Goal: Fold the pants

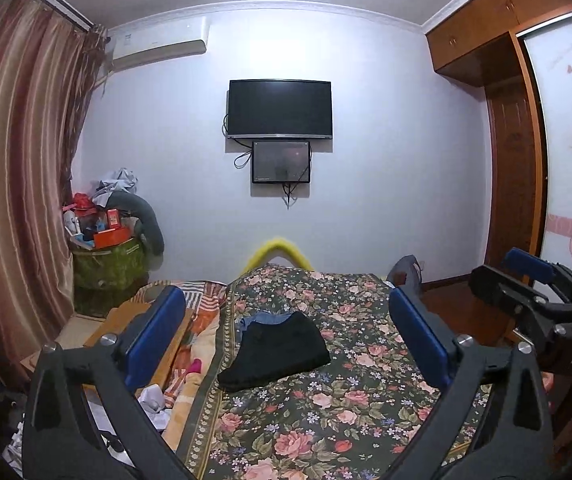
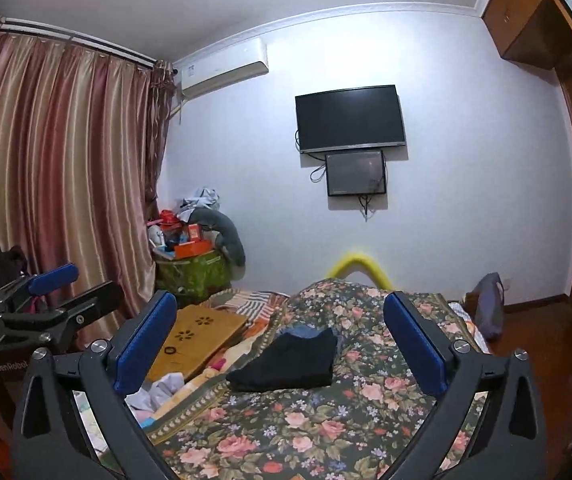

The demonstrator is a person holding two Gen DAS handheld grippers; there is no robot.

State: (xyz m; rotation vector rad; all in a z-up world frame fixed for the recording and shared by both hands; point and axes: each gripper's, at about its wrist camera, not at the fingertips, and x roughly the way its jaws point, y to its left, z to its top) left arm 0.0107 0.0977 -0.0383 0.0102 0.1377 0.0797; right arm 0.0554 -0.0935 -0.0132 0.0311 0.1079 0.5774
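Note:
Black pants lie folded in a compact stack on the floral bedspread, on top of a blue denim garment. They also show in the right wrist view. My left gripper is open and empty, raised above the bed, its blue pads framing the pants from a distance. My right gripper is open and empty too, held beside the left one; it appears at the right edge of the left wrist view.
A wooden board and loose clothes lie left of the bedspread. A cluttered green bin stands by the curtain. A TV hangs on the far wall. A wardrobe is at right.

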